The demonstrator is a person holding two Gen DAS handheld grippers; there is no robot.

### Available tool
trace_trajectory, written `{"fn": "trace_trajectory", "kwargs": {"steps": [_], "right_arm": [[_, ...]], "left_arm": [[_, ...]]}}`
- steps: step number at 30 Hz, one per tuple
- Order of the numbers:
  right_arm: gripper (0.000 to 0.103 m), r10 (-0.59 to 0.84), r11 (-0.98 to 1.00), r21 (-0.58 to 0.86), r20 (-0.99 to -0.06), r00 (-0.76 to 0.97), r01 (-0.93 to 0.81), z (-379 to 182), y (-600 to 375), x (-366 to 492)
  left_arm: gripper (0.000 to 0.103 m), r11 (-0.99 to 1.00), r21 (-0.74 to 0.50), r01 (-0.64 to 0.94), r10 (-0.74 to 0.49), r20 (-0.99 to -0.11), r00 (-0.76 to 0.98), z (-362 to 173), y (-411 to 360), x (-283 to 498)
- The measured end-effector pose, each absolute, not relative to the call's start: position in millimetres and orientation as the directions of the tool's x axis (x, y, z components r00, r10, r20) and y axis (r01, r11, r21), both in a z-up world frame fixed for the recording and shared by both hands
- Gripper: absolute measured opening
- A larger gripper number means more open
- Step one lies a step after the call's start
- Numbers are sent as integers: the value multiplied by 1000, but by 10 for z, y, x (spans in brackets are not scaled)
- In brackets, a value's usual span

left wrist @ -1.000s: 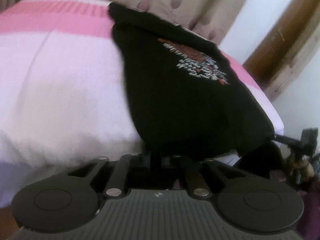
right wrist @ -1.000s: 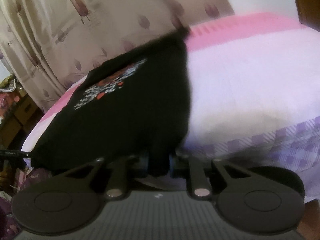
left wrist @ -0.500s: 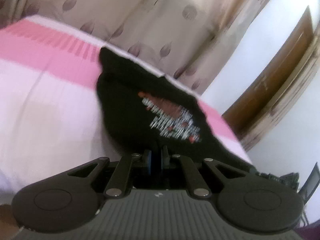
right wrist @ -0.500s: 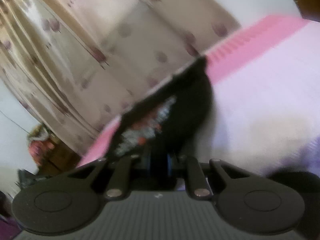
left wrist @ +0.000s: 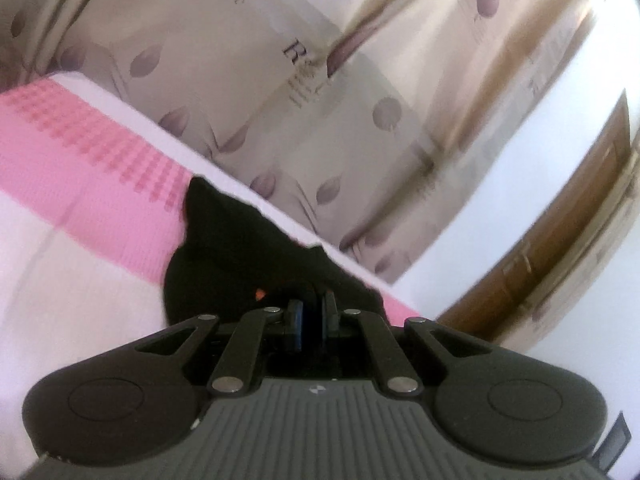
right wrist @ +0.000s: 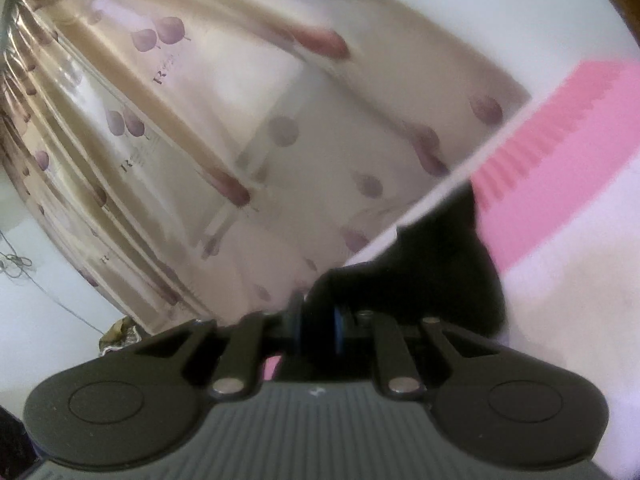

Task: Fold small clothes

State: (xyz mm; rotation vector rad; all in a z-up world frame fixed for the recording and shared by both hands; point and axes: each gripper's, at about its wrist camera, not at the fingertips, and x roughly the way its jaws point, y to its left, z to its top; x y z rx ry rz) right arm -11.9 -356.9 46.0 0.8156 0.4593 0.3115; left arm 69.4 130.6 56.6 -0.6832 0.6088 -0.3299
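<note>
A: Left gripper (left wrist: 309, 314) pinched down tight on the small black cotton T-shirt (left wrist: 240, 256), blue pads nearly meeting, cloth caught between. Right gripper (right wrist: 318, 322) clamped just as narrowly on another edge of the same shirt (right wrist: 440, 272).

B: Location of the garment?

A: Lying on the pink-and-white checked bedsheet (left wrist: 80, 184), far end up by the pink band, close to the beige curtain with mauve leaf prints (left wrist: 280, 80). Near edge carried forward in both grips.

B: Changed from a second ago?

A: Much. Back then, spread long across the bed with the red and grey chest print fully on show. Half a second ago, shorter already, print closer to the fingers. Now only an orange fleck of print (left wrist: 260, 293) visible in the left view, none in the right; both cameras pitched up toward the curtain and the brown wooden door frame (left wrist: 560, 240).

B: Meaning for the fold?

A: Probably the hem-to-collar fold, well under way. Likely next: lay the held edge square on the far end, then release. Blurred frames, so alignment impossible to judge.
</note>
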Motion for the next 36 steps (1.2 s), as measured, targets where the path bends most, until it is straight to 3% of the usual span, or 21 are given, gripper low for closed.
{"fn": "trace_trajectory", "kwargs": {"steps": [10,24,26,27,29,30,31,32,33,36], "right_arm": [[15,378,679,733,-304,874,-39,414,-3812,1334],[18,268,619,751,-477,837,230,-750,-4171,2941],[20,269,599,768,-459,847,226,-838,-4178,2960],[22,261,591,777,-437,861,215,-845,-4183,2923],[27,222,601,775,-398,890,196,-782,-4182,2797],[31,204,603,776,-372,906,183,-740,-4203,2710],[35,189,595,788,-332,924,161,-678,-4214,2629],[47,190,581,801,-303,934,141,-643,-4235,2576],[50,195,574,808,-292,936,132,-599,-4253,2537],[50,319,650,760,-277,906,3,-368,-4044,2526]], "left_arm": [[8,741,-671,-20,-349,-410,843,432,1319,1805],[11,814,-560,-153,-207,-525,825,-340,1317,3298],[16,830,-537,-148,-199,-535,821,-425,1303,3358],[25,836,-530,-142,-200,-535,820,-446,1285,3356],[64,855,-501,-135,-169,-515,840,-417,1269,3300],[97,866,-476,-152,-117,-489,864,-367,1262,3233],[103,871,-460,-171,-53,-435,899,-312,1264,3131],[103,875,-451,-176,-9,-379,925,-270,1263,3060],[103,888,-427,-170,12,-348,937,-213,1270,3025],[103,896,-425,-131,-52,-394,918,-103,1317,3057]]}}
